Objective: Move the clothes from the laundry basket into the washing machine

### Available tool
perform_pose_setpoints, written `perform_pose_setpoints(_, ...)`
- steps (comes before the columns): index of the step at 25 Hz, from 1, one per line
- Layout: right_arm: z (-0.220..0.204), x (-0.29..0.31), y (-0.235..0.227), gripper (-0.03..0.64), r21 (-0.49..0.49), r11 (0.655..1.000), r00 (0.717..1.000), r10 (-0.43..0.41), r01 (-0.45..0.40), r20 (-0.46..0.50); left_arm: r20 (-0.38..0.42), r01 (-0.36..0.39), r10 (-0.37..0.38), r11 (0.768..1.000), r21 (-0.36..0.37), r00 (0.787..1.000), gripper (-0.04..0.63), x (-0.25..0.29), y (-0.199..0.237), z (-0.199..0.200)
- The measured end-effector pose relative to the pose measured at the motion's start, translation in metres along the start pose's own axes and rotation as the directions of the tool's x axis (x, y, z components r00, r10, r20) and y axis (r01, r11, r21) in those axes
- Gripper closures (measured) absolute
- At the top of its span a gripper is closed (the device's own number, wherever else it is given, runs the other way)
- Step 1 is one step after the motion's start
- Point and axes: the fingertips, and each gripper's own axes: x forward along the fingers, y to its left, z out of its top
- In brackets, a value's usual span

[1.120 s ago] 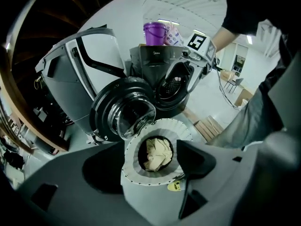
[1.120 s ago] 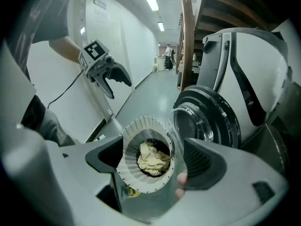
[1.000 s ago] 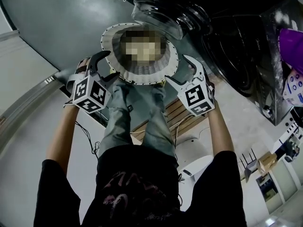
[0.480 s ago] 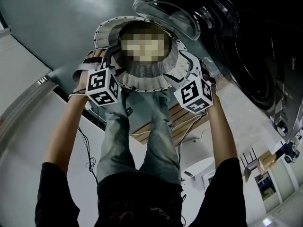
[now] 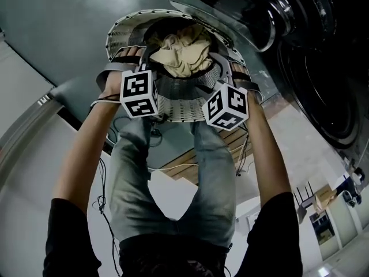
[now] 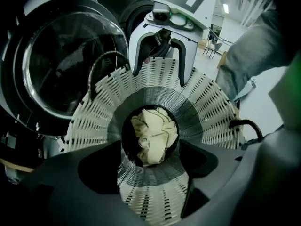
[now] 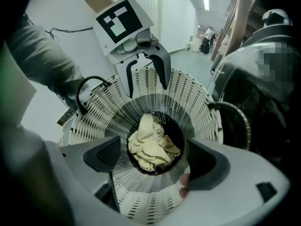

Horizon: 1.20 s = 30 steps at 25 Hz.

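a: where do the clothes lie relative to the tools?
b: the clothes [image 5: 181,53], one pale yellow crumpled heap, sit at the bottom of the basket [image 5: 124,30], straight down the line of both tools. the left gripper [image 6: 148,164] and right gripper [image 7: 155,159] stand at opposite sides of the rim, facing each other. the heap is midway between them, neither nearer, and shows no clear long axis.
a: state of the jaws?
b: both pairs are apart, having just opened wider. only the near basket wall shows between each pair, with no pad seen pressing on it.
a: surfaces?
b: basket: round, flared, white slatted plastic, probably stiff. cloth: soft, folded on itself, likely to drape. the washer [image 5: 314,79], a dark drum with a glass door [image 5: 225,10], stands beyond the basket, toward the right gripper's side.
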Motion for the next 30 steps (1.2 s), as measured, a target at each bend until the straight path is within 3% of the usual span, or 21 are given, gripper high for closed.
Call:
perform_pose_setpoints(5,-0.029,0.057,-0.001,0.144,-0.019,0.999,0.997,0.026,-0.028,-0.076,-0.063,0.048,-0.044,0.997,0.059,0.997,0.193,0.056,0.000,-0.020)
perform_pose_setpoints(10,-0.045,0.108,0.004,0.101,-0.037,0.997,0.991,0.064,-0.069,-0.114,-0.098,0.072,-0.066,0.996,0.057,0.993,0.181,0.105,0.005,-0.031)
perform_pose_setpoints(15,-0.059,0.164,0.002,0.061,-0.055,0.994,0.983,0.082,-0.093,-0.167,-0.143,0.115,-0.097,0.985,0.125,0.985,0.173,0.154,-0.001,-0.032)
perform_pose_setpoints(20,-0.074,0.215,0.000,0.051,-0.079,0.990,0.975,0.099,-0.117,-0.198,-0.164,0.123,-0.104,0.987,0.105,0.981,0.170,0.199,-0.002,-0.043)
perform_pose_setpoints(26,-0.097,0.265,0.004,0.034,-0.032,0.988,0.966,0.141,-0.152,-0.217,-0.196,0.123,-0.100,0.987,0.104,0.975,0.170,0.245,-0.004,-0.065)
perform_pose_setpoints(30,-0.113,0.290,0.010,0.035,0.057,0.984,0.958,0.180,-0.171,-0.223,-0.216,0.134,-0.107,0.984,0.114,0.970,0.190,0.269,-0.008,-0.069)
